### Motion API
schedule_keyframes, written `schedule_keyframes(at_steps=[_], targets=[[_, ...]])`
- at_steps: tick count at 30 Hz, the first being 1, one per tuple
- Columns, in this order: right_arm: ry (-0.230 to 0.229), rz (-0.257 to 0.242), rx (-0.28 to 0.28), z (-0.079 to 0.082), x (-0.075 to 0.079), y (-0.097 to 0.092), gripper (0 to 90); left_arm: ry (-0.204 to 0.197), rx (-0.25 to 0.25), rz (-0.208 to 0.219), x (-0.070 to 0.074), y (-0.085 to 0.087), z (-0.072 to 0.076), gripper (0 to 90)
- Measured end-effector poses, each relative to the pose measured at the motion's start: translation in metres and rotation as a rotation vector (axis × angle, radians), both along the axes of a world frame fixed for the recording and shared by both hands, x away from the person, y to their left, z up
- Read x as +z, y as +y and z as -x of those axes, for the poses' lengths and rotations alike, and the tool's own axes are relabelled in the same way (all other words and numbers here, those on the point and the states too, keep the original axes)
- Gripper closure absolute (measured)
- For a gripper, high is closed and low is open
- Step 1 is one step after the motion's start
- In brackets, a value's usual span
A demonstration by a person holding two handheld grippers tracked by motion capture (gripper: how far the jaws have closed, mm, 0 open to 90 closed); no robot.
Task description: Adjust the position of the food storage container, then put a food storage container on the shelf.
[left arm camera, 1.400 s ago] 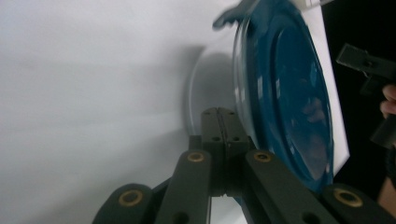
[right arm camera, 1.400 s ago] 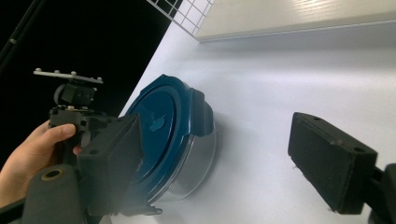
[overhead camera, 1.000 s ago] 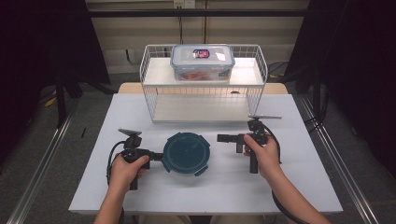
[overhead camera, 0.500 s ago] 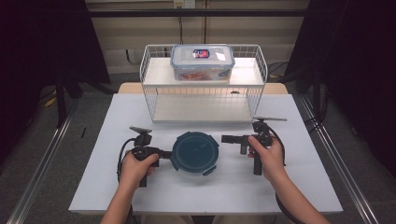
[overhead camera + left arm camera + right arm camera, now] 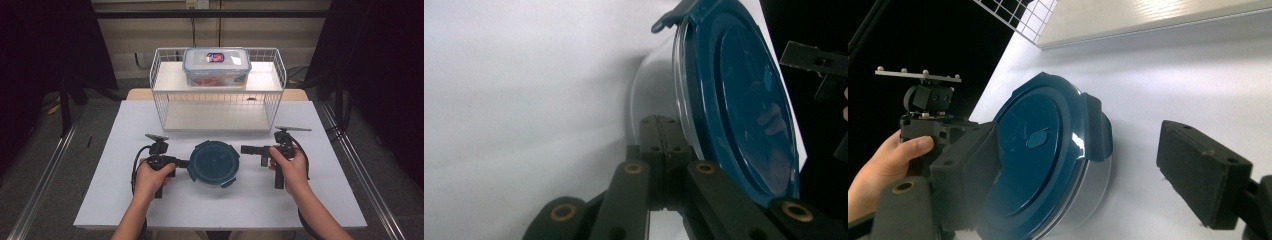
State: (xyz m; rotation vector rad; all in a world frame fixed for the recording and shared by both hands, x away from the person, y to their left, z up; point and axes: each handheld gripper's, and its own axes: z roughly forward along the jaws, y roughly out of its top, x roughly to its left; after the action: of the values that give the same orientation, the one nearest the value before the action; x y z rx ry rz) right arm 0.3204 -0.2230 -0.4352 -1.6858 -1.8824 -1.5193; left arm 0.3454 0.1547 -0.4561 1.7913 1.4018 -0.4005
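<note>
left gripper: jaws clenched together, nothing pinched; tips set against the bowl's side.
right gripper: jaws spread, nothing gripped.
bowl: blue-lidded, sat on table between both sets of fingertips, just off the right ones.

A: Where does the round container sit?
B: On the worktop, in front of the wire rack.
A: And the 2 grippers?
B: The left gripper is touching the container's left side, the right gripper just beside its right.
A: Anything on the rack?
B: A lidded box, on its upper shelf, behind the container.
</note>
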Motion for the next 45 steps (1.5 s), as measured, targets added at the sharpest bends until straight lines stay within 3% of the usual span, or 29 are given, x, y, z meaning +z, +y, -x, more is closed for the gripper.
schedule_keyframes(at_steps=[3, 4, 6, 8, 11, 13, 19, 28, 39, 45], targets=[[0.0, 0.0, -0.002, 0.001, 0.001, -0.001, 17.5, -0.059, 0.003, -0.003, 0.004, 0.01, -0.001, 75.2], [-0.002, 0.004, 0.0, 0.001, 0.001, -0.002, 17.7, -0.06, 0.009, 0.023, 0.006, 0.012, -0.001, 72.4], [0.002, 0.007, 0.006, 0.002, 0.0, -0.003, 17.7, -0.086, 0.023, 0.008, 0.011, 0.017, 0.0, 65.2], [0.003, 0.014, 0.011, 0.003, -0.002, -0.003, 17.7, -0.073, 0.036, 0.035, 0.013, 0.019, 0.001, 59.9], [0.011, 0.017, 0.012, 0.004, -0.003, -0.002, 17.5, -0.092, 0.032, 0.028, 0.016, 0.021, 0.001, 54.7], [0.011, 0.02, 0.014, 0.004, -0.003, -0.002, 17.5, -0.085, 0.04, 0.055, 0.018, 0.021, 0.002, 49.1], [0.017, 0.029, 0.019, 0.006, -0.004, 0.0, 17.3, -0.096, 0.031, 0.036, 0.017, 0.018, 0.002, 34.1], [0.031, 0.04, 0.065, 0.007, -0.011, 0.007, 17.2, -0.096, 0.018, 0.048, 0.017, 0.014, 0.002, 25.4], [0.04, 0.045, 0.057, 0.008, -0.014, 0.007, 17.0, -0.103, 0.003, 0.029, 0.016, 0.01, 0.002, 22.8], [0.049, 0.04, 0.057, 0.009, -0.017, 0.007, 17.0, -0.085, -0.009, 0.039, 0.013, 0.006, 0.0, 22.8]])
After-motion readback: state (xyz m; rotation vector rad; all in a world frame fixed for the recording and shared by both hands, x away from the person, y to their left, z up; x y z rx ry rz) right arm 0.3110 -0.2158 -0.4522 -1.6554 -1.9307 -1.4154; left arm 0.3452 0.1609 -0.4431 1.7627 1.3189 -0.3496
